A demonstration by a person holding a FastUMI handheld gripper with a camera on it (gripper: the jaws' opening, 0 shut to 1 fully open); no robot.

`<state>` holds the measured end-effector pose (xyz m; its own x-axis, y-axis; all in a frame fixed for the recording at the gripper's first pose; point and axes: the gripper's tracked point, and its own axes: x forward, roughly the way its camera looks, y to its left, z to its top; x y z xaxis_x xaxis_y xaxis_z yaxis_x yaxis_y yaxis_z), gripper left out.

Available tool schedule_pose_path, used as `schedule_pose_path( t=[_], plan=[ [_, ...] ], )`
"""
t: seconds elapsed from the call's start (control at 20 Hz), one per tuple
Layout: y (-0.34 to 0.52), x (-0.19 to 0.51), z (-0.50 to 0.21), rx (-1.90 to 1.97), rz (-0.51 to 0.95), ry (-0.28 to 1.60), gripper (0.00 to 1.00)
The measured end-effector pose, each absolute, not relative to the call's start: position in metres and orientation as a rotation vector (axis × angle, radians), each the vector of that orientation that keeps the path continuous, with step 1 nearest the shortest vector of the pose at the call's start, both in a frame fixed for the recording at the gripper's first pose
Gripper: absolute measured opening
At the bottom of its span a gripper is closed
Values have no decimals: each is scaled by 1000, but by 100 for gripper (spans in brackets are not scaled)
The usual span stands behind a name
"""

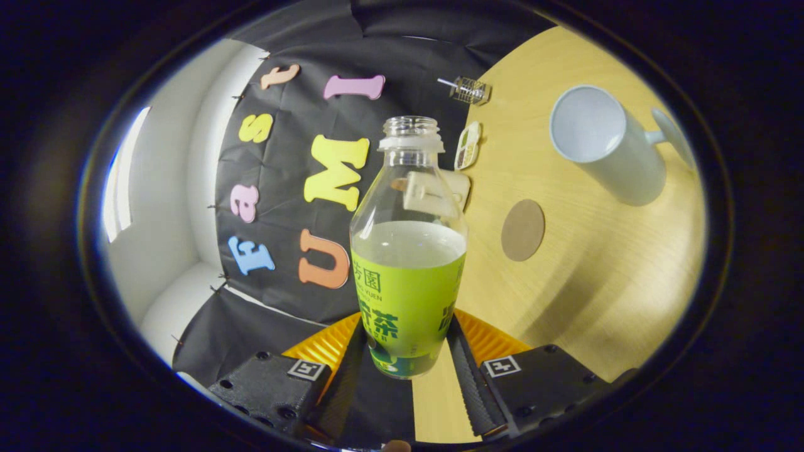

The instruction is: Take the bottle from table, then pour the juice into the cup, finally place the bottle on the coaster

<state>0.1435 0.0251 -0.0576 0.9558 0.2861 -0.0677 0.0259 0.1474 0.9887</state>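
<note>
Both fingers (352,370) press on the lower, labelled part of the bottle (408,251), one on each side, so the grip is closed on it. Its neck is open with no cap, and pale juice fills it to just above the label. The whole view is rolled, so the table (597,282) stands at a steep slant beside the bottle; the bottle appears to be lifted clear of it, though its base is partly hidden between the fingers.

Beyond the bottle and off to one side stands the white cup (606,144), mouth open, handle turned away from the bottle. The round brown coaster (522,230) lies flat on the wood between bottle and cup, well apart from both.

With the cap off and the grip low on a smooth label, the main risk, as I judge it, is the bottle slipping or swinging between the fingers once it tips. Tilting before the neck is over the cup's rim would spill juice on the table or the coaster. A fast tilt could also overshoot the cup.
</note>
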Motion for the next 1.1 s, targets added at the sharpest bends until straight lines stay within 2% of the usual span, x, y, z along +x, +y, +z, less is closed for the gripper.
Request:
schedule_pose_path(
  t=[1.1],
  plan=[
    [-3,162,-27,1758,174,170,76]
  ],
)
